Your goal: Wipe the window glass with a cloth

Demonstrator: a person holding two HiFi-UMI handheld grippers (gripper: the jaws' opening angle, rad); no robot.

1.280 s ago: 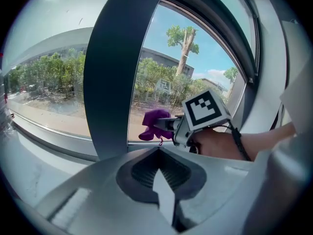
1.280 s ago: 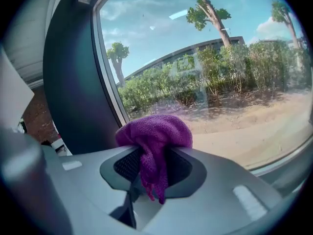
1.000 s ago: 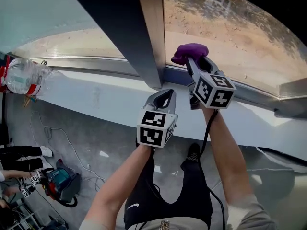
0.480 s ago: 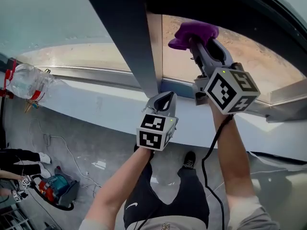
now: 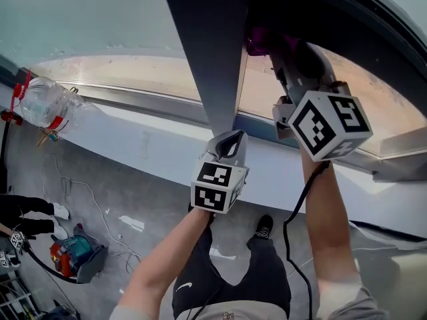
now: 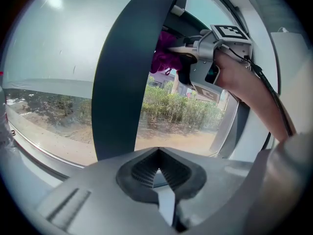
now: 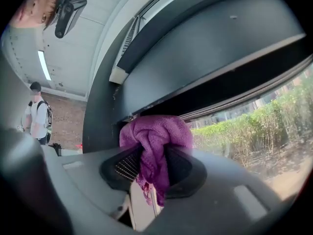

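A bunched purple cloth [image 5: 261,44] is pinched in my right gripper [image 5: 272,48], which is raised high against the right window pane [image 5: 373,89] next to the dark mullion [image 5: 207,45]. The mullion hides part of the cloth. In the right gripper view the cloth [image 7: 155,141] bulges out between the shut jaws, just under the dark top frame [image 7: 215,62]. The left gripper view shows the right gripper [image 6: 183,50] and cloth [image 6: 164,58] up at the pane's top. My left gripper [image 5: 227,142] hangs lower, above the sill and in front of the mullion's foot, shut and empty [image 6: 157,173].
A clear plastic bottle [image 5: 40,105] lies on the white sill [image 5: 133,135] at the left. Below, on the grey floor, are a cable [image 5: 100,205], a red and teal tool [image 5: 73,255] and a person's legs [image 5: 23,212]. A person with a backpack [image 7: 36,114] stands behind.
My right gripper has carried the cloth up the glass from near the bottom frame to the top of the pane. The left gripper has stayed about where it was.
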